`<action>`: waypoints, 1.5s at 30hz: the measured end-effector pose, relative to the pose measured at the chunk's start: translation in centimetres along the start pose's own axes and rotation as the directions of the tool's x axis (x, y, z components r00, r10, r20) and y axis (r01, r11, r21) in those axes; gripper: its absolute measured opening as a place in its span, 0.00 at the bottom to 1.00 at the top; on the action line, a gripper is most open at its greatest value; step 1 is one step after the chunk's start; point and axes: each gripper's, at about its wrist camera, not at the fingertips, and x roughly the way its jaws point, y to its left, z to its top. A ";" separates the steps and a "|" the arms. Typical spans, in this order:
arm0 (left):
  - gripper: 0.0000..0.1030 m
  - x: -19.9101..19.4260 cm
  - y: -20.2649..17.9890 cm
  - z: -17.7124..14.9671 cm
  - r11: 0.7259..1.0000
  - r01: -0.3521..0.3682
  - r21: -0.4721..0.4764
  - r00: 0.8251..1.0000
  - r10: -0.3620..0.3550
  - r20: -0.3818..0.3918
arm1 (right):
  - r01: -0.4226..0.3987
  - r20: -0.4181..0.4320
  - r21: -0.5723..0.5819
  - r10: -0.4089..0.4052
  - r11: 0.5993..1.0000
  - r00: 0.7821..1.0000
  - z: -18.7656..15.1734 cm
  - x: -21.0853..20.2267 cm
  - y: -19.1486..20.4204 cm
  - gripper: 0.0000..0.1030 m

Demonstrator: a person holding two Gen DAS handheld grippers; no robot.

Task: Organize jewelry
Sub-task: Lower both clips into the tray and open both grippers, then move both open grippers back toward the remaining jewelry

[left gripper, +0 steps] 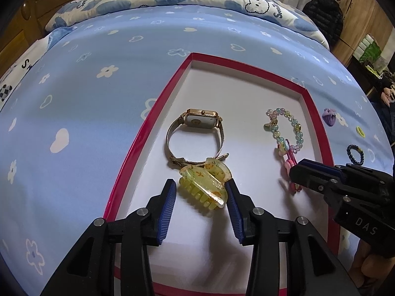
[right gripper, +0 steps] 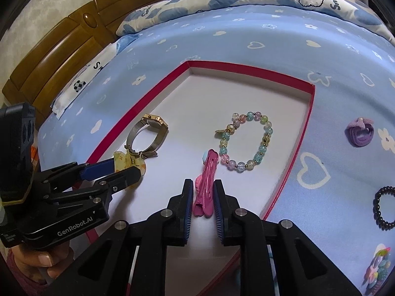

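While both grippers sit low over the red-rimmed box [left gripper: 153, 113] on the blue bedsheet [left gripper: 86, 86], each frames one hair piece. Left gripper [left gripper: 201, 194]: jaws apart, straddling the yellow claw clip [left gripper: 205, 185]; the right finger looks to touch the clip's edge, the left finger stands clear. Not clamped. Right gripper [right gripper: 203, 197]: jaws narrowly apart on either side of the pink snap clip [right gripper: 206, 185], which lies flat on the box floor with its length along the fingers; whether the pads touch it I cannot tell.

Also in the box: gold watch [left gripper: 197, 133], its clasp end just behind the claw clip, and pastel bead bracelet [right gripper: 246, 143] beside the far end of the pink clip. Outside on the sheet, to the right: purple hair tie [right gripper: 360, 133], black bead bracelet [right gripper: 385, 209], small yellow ring [left gripper: 360, 131].

Handling, judged:
- Claw clip: light, stiff, glossy plastic, likely slippery; teeth could snap under hard squeeze. Best taken across the broad body, not the teeth or the spring tabs.
- Pink clip: thin, light, springy metal, sits flush, so hard to get under. Pinch its long edges at mid-length; too much force may pop it sideways.
- Watch band lies close: risk of snagging it.
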 end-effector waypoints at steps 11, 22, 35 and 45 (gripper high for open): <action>0.59 -4.7 1.1 -0.9 0.994 0.057 -0.091 0.994 -0.047 0.101 | -0.030 0.144 0.059 0.021 0.998 0.989 -0.9 -5.6 -1.0 0.38; 0.75 -10.3 -0.4 -2.2 0.979 0.158 -0.128 0.972 -0.131 0.197 | 0.024 0.285 0.173 -0.073 0.985 0.956 -3.6 -13.4 -5.6 0.45; 0.75 -10.2 -5.4 -0.9 0.980 0.200 -0.008 0.966 -0.196 0.168 | 0.113 0.323 0.313 -0.218 0.943 0.921 -7.3 -18.9 -12.3 0.47; 0.75 -7.9 -10.2 1.6 0.977 0.188 0.100 0.970 -0.200 0.136 | 0.136 0.317 0.363 -0.259 0.922 0.912 -8.4 -19.9 -15.7 0.47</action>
